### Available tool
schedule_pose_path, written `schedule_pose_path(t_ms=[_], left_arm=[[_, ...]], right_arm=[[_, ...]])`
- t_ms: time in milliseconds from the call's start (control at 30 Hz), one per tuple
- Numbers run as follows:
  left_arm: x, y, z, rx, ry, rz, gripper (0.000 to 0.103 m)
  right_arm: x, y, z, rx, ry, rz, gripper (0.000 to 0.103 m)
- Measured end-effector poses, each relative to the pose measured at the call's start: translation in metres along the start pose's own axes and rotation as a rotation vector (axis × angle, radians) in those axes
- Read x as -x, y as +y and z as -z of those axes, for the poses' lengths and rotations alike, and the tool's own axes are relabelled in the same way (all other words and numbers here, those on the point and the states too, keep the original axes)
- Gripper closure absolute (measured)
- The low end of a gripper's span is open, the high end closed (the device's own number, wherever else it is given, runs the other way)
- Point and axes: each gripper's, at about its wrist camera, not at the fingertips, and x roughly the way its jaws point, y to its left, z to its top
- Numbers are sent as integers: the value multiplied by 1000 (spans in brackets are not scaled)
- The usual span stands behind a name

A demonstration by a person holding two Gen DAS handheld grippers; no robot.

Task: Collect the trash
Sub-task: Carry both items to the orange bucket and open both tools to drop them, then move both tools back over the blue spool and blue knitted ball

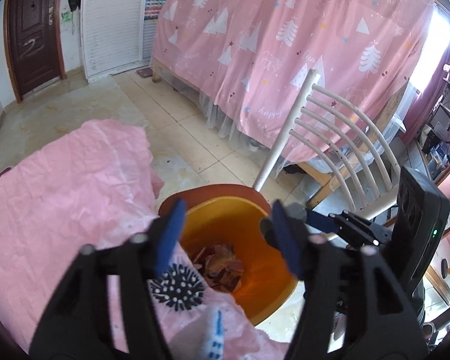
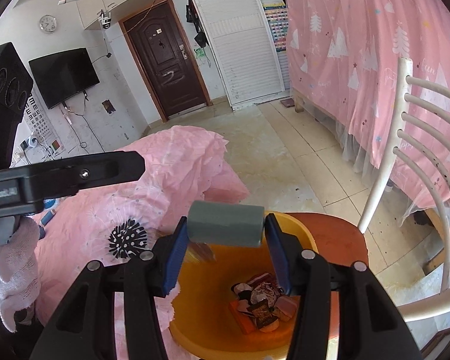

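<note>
Right wrist view: orange bin [image 2: 195,315] stands on the floor beside the pink-covered surface [image 2: 171,174] – wrappers and scraps [image 2: 262,301] heaped at its bottom. Right gripper [image 2: 223,258] jaws clamp a grey cylinder [image 2: 225,223] above the bin's rim. Left gripper [image 1: 226,238] jaws spread – nothing between them, over the same bin.

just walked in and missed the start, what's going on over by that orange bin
A person is collecting trash with a handheld gripper in each hand. The right gripper is shut on a grey cylinder, held above the orange bin that stands on a chair beside the pink-covered table. The left gripper is open with nothing between its fingers, also over the bin. Wrappers and scraps already lie at the bottom.
</note>
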Motion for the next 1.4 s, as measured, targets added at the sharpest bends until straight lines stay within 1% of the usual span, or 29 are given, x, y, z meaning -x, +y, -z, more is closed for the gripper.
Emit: schedule_pose_path(t_ms=[133, 300, 500, 733, 1033, 1200, 1400], left_arm=[[4, 0, 0, -2, -5, -8, 41], [17, 6, 1, 8, -30, -18, 41], [48, 23, 5, 26, -83, -45, 41], [84, 54, 16, 62, -131, -89, 41], [124, 98, 34, 124, -169, -158, 40], [144, 129, 51, 156, -173, -222, 38], [163, 169, 73, 202, -161, -287, 38]], right_arm=[[-1, 0, 0, -4, 0, 3, 51], [-5, 9, -3, 19, 9, 1, 50], [-5, 34, -12, 56, 2, -11, 49], [-14, 83, -22, 131, 7, -51, 49], [-32, 152, -27, 223, 40, -111, 49], [-43, 192, -24, 270, 67, -157, 49], [-55, 232, -19, 325, 97, -206, 49]])
